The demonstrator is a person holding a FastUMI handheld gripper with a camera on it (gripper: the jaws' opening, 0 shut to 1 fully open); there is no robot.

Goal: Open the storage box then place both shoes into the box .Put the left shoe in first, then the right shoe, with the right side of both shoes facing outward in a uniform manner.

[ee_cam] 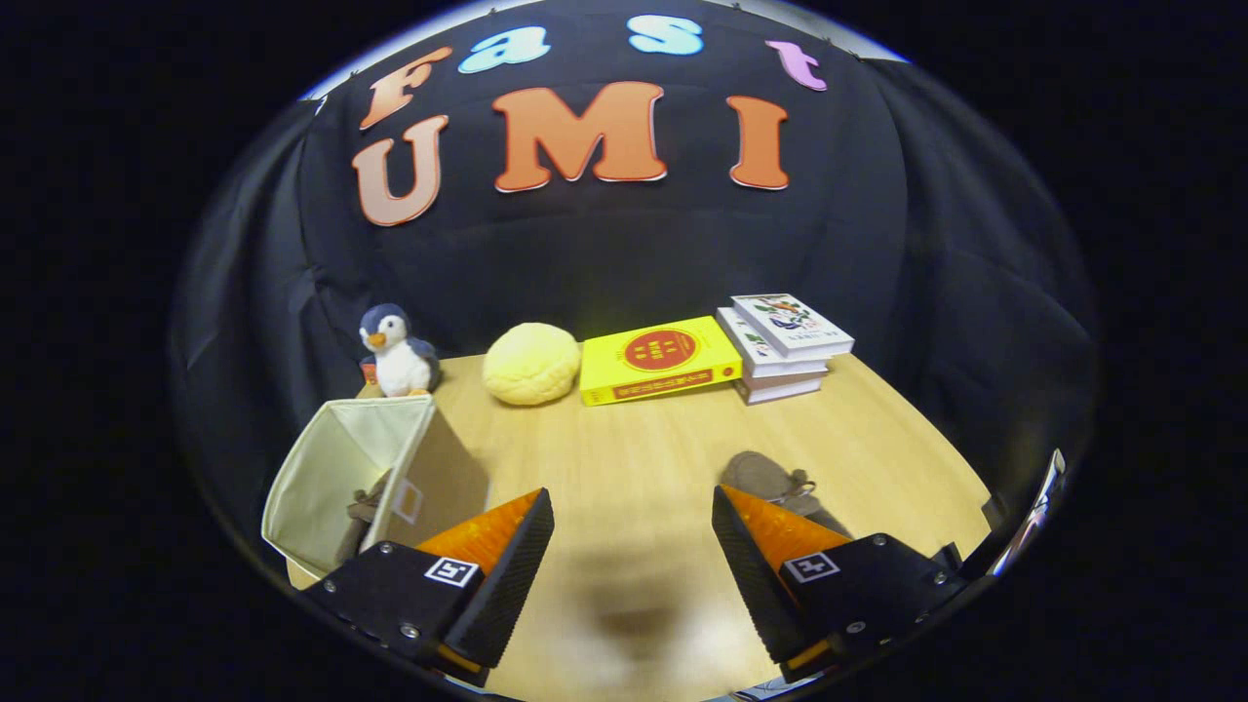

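With one shoe already in the open storage box at 10 o'clock, gripper hangs spread & empty, 2nd shoe at 1 o'clock, prob next pick.

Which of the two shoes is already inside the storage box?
The shoe seen inside the open beige storage box, beside the left finger. The other shoe lies on the table, behind the open gripper's right finger.
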